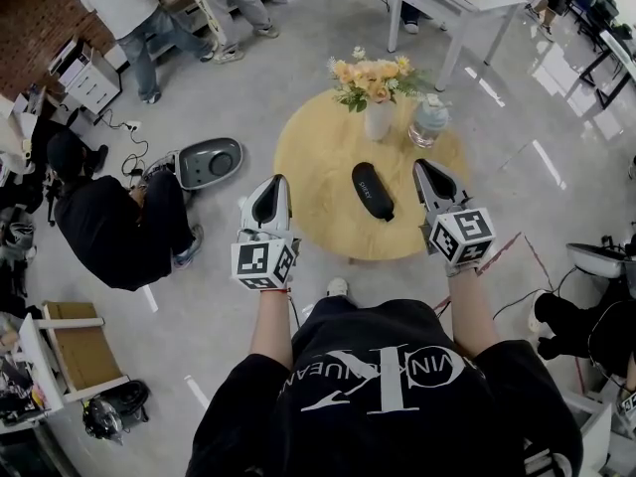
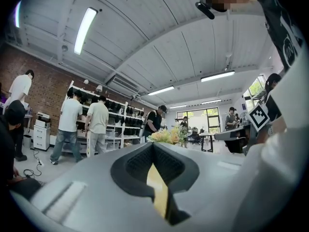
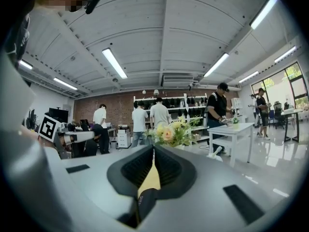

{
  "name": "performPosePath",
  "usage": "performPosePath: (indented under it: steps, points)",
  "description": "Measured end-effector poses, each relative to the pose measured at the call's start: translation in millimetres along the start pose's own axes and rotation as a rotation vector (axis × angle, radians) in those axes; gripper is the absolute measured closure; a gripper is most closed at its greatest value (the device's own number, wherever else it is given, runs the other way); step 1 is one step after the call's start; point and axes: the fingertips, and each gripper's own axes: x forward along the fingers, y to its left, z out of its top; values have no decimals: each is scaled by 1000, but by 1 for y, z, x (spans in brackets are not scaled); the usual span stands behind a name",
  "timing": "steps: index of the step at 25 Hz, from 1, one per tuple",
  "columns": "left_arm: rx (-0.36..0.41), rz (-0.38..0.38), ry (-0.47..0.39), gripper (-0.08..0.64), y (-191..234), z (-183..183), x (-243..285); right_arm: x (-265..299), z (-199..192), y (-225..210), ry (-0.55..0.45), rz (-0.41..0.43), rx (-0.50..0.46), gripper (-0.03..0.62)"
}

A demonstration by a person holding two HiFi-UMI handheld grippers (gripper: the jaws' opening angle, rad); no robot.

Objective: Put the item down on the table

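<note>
- Item: the black case [image 1: 373,190] lies flat on the round wooden desk [image 1: 318,157], a little toward the near edge from the middle. Nothing touches it.
- Left claw [image 1: 275,187]: hovers at the near-left edge of the desk, well apart from the case. Its own view shows the left claw [image 2: 153,146] with tips together and only the yellow desk top in the slot behind them – closed on nothing.
- Right claw [image 1: 427,172]: hovers at the near-right edge, just beside the case but clear of it. In its own view the right claw [image 3: 153,149] is closed; a dark sliver low in the slot reads as the case [image 3: 145,199] on the desk below, not as a held thing.
- Other items: a vase of flowers [image 1: 376,117] and a clear bottle [image 1: 428,120] stand toward the far edge, apart from the case.
- Progress: judged complete – the item is down and released.
- Remaining: nothing beyond drawing both claws away from the desk.
</note>
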Motion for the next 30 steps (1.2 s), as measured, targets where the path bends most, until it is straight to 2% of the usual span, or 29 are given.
performPosePath:
  steps: [30]
  points:
    - [-5, 12, -1, 548, -1, 1, 1, -4, -4, -5, -1, -2, 17, 571]
